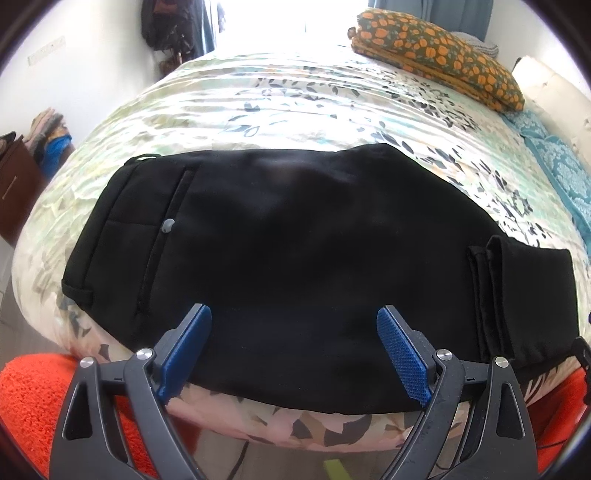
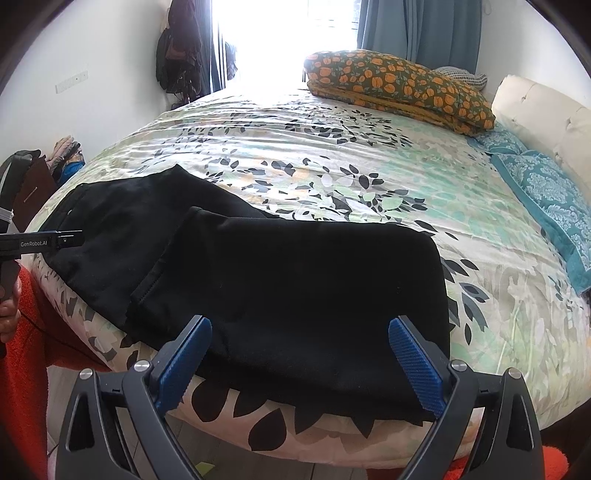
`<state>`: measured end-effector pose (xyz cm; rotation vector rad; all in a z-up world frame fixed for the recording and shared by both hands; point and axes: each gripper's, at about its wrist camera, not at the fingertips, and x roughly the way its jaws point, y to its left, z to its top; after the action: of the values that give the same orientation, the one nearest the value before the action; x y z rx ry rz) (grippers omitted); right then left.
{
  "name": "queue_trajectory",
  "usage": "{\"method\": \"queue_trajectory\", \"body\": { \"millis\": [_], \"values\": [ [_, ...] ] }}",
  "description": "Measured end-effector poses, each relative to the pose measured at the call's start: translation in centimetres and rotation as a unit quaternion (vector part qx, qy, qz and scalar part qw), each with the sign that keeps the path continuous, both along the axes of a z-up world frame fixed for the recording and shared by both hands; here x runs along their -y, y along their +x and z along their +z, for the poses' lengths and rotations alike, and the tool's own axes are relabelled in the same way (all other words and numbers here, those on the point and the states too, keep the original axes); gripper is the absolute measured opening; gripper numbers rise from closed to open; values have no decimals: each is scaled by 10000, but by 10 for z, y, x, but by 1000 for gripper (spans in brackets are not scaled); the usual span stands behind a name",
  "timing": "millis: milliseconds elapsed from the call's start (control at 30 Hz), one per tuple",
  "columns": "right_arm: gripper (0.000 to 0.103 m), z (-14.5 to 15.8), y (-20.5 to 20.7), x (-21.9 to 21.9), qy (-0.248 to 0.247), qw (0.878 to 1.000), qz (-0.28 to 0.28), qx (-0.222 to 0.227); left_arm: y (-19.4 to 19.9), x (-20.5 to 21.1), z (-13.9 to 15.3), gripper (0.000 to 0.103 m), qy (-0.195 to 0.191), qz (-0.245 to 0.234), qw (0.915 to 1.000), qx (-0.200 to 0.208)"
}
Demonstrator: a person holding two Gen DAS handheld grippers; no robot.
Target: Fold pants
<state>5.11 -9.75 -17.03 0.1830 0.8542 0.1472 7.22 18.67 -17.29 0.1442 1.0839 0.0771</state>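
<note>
Both of my hand-held grippers stand wide apart and empty: the left gripper and the right gripper hover over the near edge of the black pants, blue pads clear of the cloth. I see the pants folded on the leaf-printed bedspread near the bed's front edge — leg ends doubled over on the right side. Behind lie an orange-flowered pillow, a teal patterned cover and a cream headboard; blue curtains flank a bright window. Left gripper's body, in the right view, reads "GenRobot.AI".
</note>
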Motion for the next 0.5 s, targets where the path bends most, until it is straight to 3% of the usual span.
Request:
{"method": "queue_trajectory", "body": {
  "millis": [400, 500],
  "values": [
    [96, 1, 0, 8, 174, 9998, -100, -9, -2, -10, 6, 93, -106, 155, 9998, 110],
    [96, 2, -1, 7, 151, 9998, -87, 10, 2, -18, 15, 93, -439, 255, 9987, 91]
  ]
}}
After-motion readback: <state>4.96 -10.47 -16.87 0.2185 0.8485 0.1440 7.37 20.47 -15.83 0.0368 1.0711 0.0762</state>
